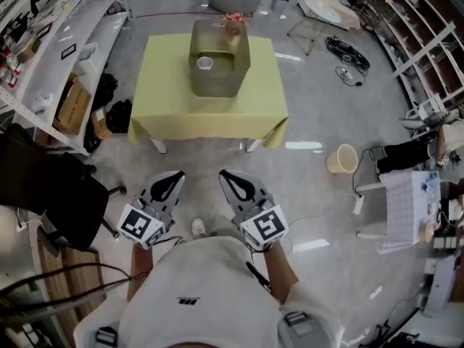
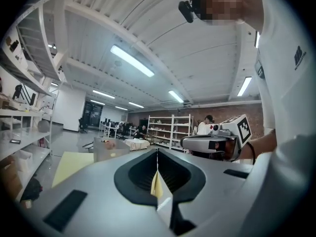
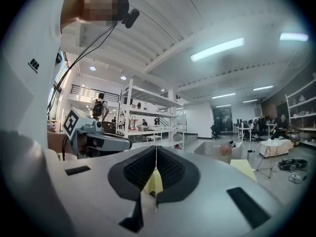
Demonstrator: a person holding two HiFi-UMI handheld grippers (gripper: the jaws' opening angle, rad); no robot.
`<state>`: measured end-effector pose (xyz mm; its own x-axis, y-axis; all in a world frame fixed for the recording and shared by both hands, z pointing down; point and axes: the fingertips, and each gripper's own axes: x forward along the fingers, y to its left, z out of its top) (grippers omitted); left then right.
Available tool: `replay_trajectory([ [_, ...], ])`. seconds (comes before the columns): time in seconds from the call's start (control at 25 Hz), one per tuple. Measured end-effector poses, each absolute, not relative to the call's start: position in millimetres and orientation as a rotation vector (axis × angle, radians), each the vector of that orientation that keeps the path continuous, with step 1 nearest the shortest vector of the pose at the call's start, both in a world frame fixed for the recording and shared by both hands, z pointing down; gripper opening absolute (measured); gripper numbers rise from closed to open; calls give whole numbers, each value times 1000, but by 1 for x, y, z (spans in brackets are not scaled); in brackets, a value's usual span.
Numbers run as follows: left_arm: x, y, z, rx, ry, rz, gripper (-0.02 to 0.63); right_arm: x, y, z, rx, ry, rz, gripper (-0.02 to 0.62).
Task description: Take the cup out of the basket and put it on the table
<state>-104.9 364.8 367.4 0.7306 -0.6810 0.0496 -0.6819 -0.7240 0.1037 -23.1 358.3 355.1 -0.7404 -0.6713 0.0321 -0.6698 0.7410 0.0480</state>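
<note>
A translucent grey basket stands on the yellow-green table ahead of me, with a small white cup inside it near its left wall. A pinkish object sits at the basket's far rim. My left gripper and right gripper are both held close to my chest, well short of the table, each shut with nothing between the jaws. In the left gripper view the basket and table show far off; in the right gripper view the basket lies ahead on the right.
A shelving unit with boxes lines the left. A black chair stands at my left. A beige bucket and a white stand are on the floor at right. Cables lie beyond the table.
</note>
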Motion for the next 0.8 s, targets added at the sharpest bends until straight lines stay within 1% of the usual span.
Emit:
replay_trajectory([
  [0.8, -76, 220, 367, 2777, -1165, -1, 12, 1, 208, 358, 1032, -2903, -91, 9],
])
